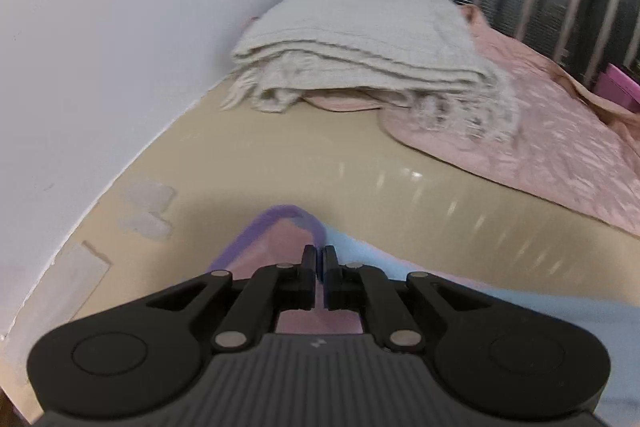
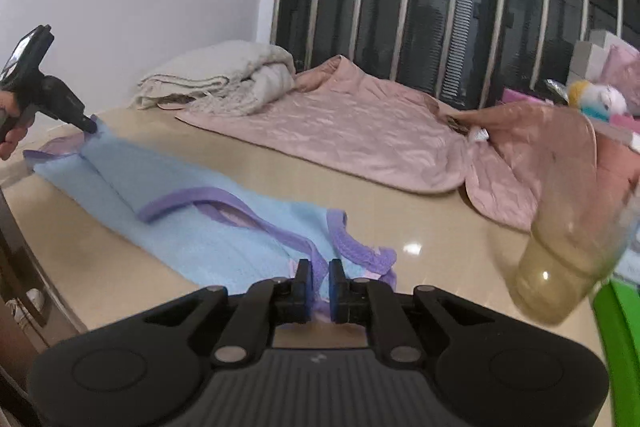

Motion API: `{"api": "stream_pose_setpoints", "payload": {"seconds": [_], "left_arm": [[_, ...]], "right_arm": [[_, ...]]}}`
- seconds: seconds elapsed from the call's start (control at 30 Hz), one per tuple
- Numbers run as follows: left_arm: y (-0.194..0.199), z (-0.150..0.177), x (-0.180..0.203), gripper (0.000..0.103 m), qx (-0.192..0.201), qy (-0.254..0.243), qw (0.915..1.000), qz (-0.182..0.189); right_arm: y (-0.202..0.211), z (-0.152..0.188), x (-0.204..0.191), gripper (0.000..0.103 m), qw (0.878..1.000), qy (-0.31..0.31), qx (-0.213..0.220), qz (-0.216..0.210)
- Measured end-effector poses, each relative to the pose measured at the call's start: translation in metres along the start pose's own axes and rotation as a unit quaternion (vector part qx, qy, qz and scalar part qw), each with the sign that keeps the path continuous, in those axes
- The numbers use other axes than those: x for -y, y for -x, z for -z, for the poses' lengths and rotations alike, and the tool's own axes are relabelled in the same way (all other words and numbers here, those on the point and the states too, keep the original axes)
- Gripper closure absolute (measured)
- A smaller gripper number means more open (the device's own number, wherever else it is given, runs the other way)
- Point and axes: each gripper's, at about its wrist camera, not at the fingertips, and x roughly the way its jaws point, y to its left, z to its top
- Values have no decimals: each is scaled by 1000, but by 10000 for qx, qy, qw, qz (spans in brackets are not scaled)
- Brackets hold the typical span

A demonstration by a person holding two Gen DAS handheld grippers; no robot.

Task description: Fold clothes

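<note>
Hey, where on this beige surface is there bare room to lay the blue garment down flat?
Bare beige surface runs as a strip between the blue garment and the pink quilt. A second patch lies along the white wall, before the folded grey blanket. The right side is crowded: the quilt, a clear bottle and toys.
</note>
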Motion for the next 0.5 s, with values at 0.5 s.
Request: {"api": "stream_pose_setpoints", "payload": {"seconds": [0.5], "left_arm": [[27, 42, 63, 75, -237, -1082, 9906, 797]], "right_arm": [[-40, -30, 1, 76, 9946, -989, 60, -323]]}}
